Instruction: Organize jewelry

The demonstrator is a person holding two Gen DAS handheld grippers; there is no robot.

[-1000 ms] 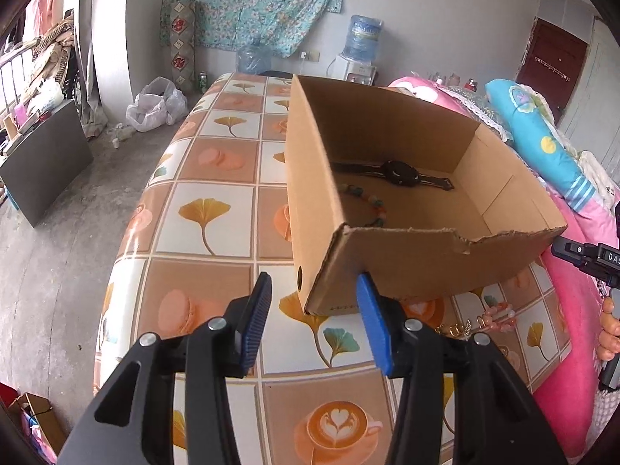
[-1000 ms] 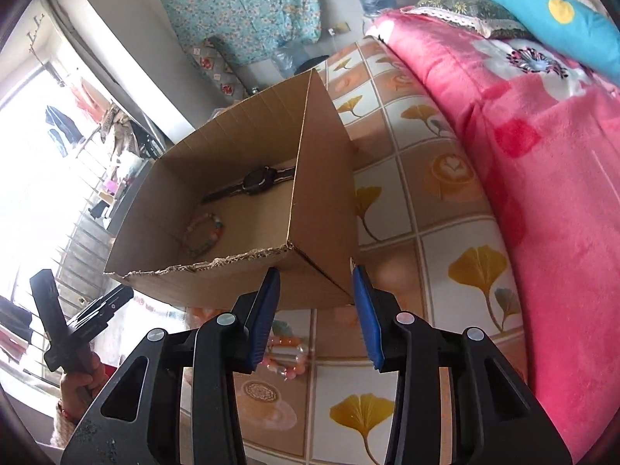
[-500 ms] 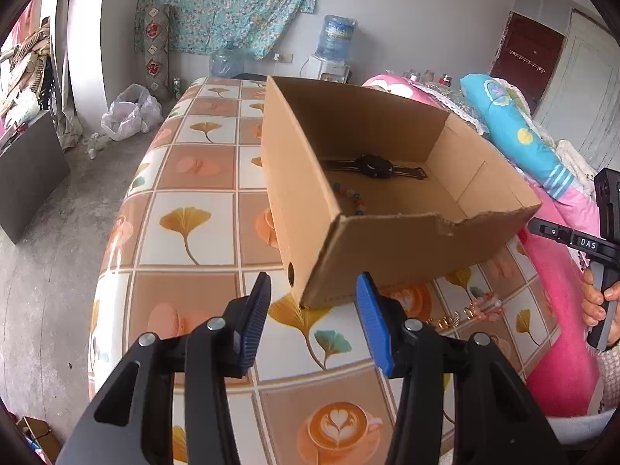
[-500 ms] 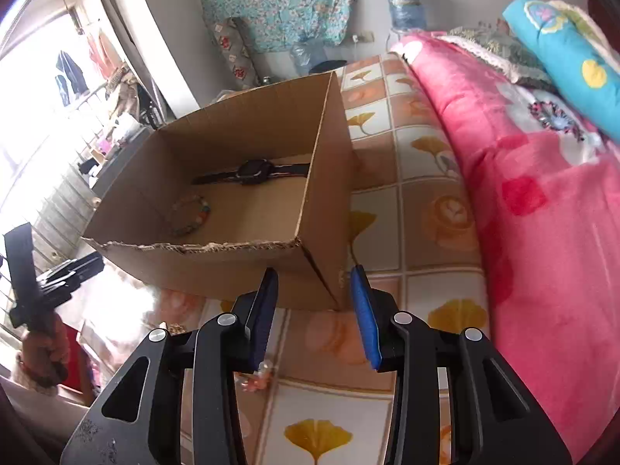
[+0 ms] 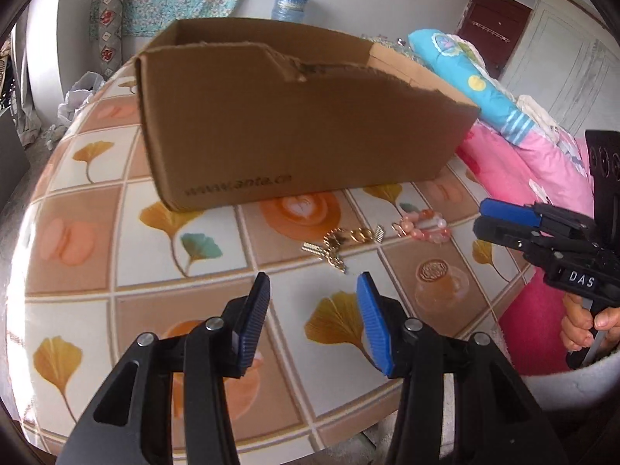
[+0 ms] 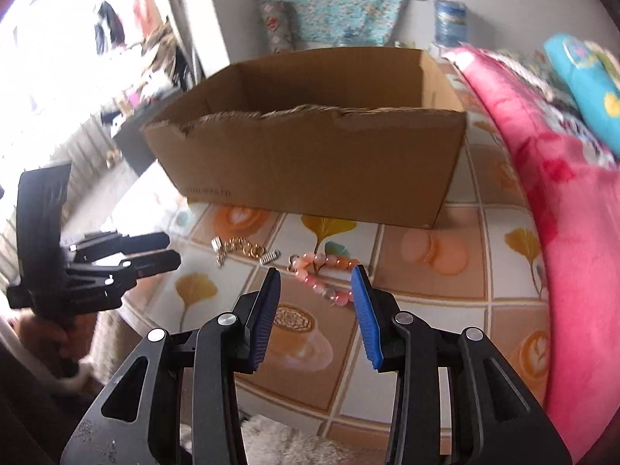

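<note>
A torn-rimmed cardboard box (image 5: 302, 116) (image 6: 310, 155) stands on the tiled tablecloth, and its inside is hidden from both views. In front of it lie a gold chain bracelet (image 5: 341, 242) (image 6: 240, 250) and a pink bead bracelet (image 5: 424, 228) (image 6: 321, 275). My left gripper (image 5: 314, 290) hovers open just short of the gold chain, with nothing between its pads. My right gripper (image 6: 317, 275) is open above the pink beads, which show between its fingertips without touching them. Each gripper also appears in the other's view: the right gripper (image 5: 503, 221) and the left gripper (image 6: 155, 248).
A pink quilt (image 6: 562, 232) and a blue pillow (image 5: 465, 77) lie along the table's right side. The table's near edge (image 5: 348, 418) is just below my grippers. A water bottle (image 5: 290, 4) and a floral cloth stand at the far wall.
Both grippers have drawn back and dropped from the box's near corners toward the table's front edge. The box's inside has gone out of sight, and the two bracelets now lie before the fingers.
</note>
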